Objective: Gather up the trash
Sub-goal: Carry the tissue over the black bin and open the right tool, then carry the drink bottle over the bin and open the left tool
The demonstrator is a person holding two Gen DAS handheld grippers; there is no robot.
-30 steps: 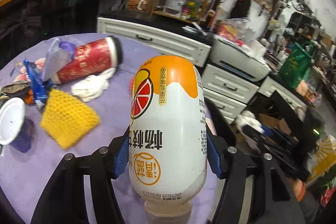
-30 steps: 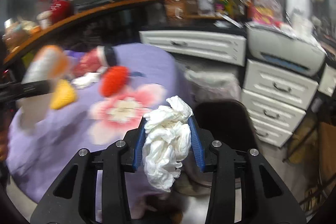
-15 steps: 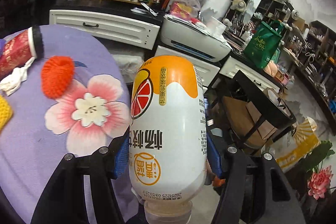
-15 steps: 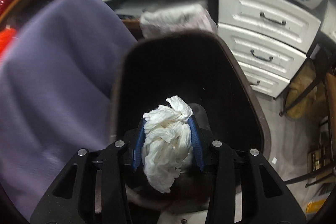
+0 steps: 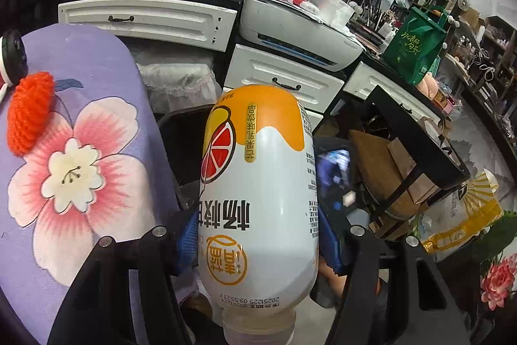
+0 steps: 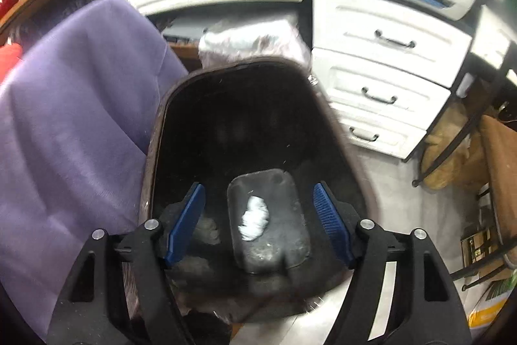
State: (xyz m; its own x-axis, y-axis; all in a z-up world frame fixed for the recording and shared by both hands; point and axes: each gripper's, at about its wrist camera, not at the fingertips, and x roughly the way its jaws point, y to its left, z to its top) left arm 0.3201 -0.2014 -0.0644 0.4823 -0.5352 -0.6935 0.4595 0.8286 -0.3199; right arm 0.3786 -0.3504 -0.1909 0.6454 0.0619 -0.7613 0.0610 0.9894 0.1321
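The crumpled tissue [image 6: 254,217] has left the right gripper [image 6: 258,225], where it was clamped half a second ago, and now lies at the bottom of the black bin [image 6: 161,125], on the grey panel in the bin's floor. The right gripper's jaws are opening above the bin's mouth, their blue pads [image 6: 185,223] apart with nothing pressed between them. The left gripper [image 5: 257,235] has swung from over the table toward the bin and still clamps the white and orange drink bottle [image 5: 258,193], cap end toward the camera, both blue pads against its sides. The bottle hangs just beside the bin, past the edge of the purple flowered tablecloth [image 5: 97,60]; the bin's rim shows dimly behind it, though the view there is dark and I cannot be sure how close they are. On the cloth, left of the bin, sits an orange knitted piece [image 5: 30,112]. White drawers [image 6: 381,70] stand behind the bin, a white printer [image 5: 300,31] on top of them
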